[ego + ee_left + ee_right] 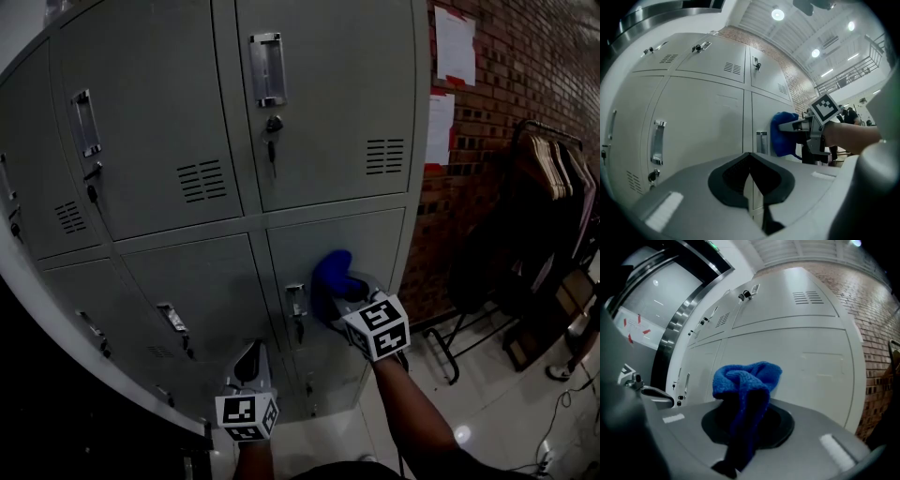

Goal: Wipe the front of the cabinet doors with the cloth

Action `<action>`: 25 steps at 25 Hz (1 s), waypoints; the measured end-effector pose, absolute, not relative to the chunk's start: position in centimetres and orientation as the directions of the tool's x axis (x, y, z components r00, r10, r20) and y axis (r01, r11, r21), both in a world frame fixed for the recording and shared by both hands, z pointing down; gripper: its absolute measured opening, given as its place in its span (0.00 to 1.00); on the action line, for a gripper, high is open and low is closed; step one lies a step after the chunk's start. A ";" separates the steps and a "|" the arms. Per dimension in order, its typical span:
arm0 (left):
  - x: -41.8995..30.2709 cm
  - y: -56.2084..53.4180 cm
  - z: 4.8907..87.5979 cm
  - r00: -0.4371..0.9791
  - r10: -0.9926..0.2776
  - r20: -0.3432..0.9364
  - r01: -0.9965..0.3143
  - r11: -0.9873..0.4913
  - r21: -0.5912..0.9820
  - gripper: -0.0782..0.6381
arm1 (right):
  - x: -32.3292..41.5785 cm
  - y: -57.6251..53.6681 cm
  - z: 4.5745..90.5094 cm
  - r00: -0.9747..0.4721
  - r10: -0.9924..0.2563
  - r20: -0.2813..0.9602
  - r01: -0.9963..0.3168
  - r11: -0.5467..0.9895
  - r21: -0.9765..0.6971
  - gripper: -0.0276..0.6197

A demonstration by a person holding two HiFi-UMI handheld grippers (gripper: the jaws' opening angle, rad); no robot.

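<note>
A blue cloth [332, 274] is bunched against the lower right door [375, 246] of the grey locker cabinet, just right of that door's handle [296, 300]. My right gripper [339, 292] is shut on the cloth [747, 380], which spills out over its jaws toward the door [811, 357]. My left gripper [250, 360] hangs lower and to the left, in front of the lower middle door [211, 286], shut and holding nothing. In the left gripper view its jaws [750, 180] meet in a line, and the cloth [783, 133] and right gripper [806, 127] show to the right.
The upper doors carry handles [267, 67], keyed locks [273, 127] and vents [385, 156]. A brick wall [506, 84] with paper sheets stands right of the cabinet. A clothes rack [548, 197] with hangers stands on the glossy floor [487, 412] at the right.
</note>
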State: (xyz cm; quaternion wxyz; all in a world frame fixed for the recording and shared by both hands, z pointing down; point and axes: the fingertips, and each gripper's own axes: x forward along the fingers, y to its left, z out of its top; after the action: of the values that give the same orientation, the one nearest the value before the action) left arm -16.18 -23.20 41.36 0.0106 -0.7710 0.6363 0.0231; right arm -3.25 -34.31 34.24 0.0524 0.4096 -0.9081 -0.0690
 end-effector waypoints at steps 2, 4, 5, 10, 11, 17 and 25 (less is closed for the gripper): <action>-15.7 -23.4 41.4 0.200 -0.979 -0.049 -0.980 -0.201 0.013 0.13 | -1.8 -34.7 34.4 -0.640 -0.767 0.040 -0.753 0.637 0.165 0.12; -15.3 -23.7 41.5 0.210 -0.977 -0.049 -0.977 -0.211 0.014 0.13 | -0.1 -35.2 34.5 -0.617 -0.786 0.039 -0.773 0.614 0.159 0.12; -15.1 -23.8 41.5 0.213 -0.976 -0.049 -0.977 -0.214 0.015 0.13 | 0.7 -35.4 34.5 -0.605 -0.795 0.038 -0.783 0.603 0.155 0.12; -14.3 -24.1 41.6 0.228 -0.973 -0.046 -0.973 -0.229 0.017 0.13 | 4.3 -36.4 34.9 -0.551 -0.834 0.043 -0.821 0.550 0.153 0.12; -14.1 -24.2 41.6 0.231 -0.972 -0.046 -0.973 -0.232 0.016 0.13 | 4.9 -36.6 34.9 -0.540 -0.840 0.045 -0.827 0.540 0.156 0.12; -13.3 -24.4 41.8 0.243 -0.969 -0.042 -0.970 -0.244 0.011 0.13 | 8.1 -37.3 35.1 -0.486 -0.872 0.053 -0.859 0.488 0.158 0.12; -12.7 -24.3 41.7 0.251 -0.967 -0.041 -0.968 -0.252 0.009 0.13 | 10.6 -37.8 35.4 -0.444 -0.894 0.066 -0.879 0.449 0.164 0.12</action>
State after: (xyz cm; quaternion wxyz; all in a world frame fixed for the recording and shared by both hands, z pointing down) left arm -12.75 -24.31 41.75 0.0087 -0.7910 0.6115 0.0189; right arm 10.60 -37.76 35.37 0.0715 0.5224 -0.8481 -0.0527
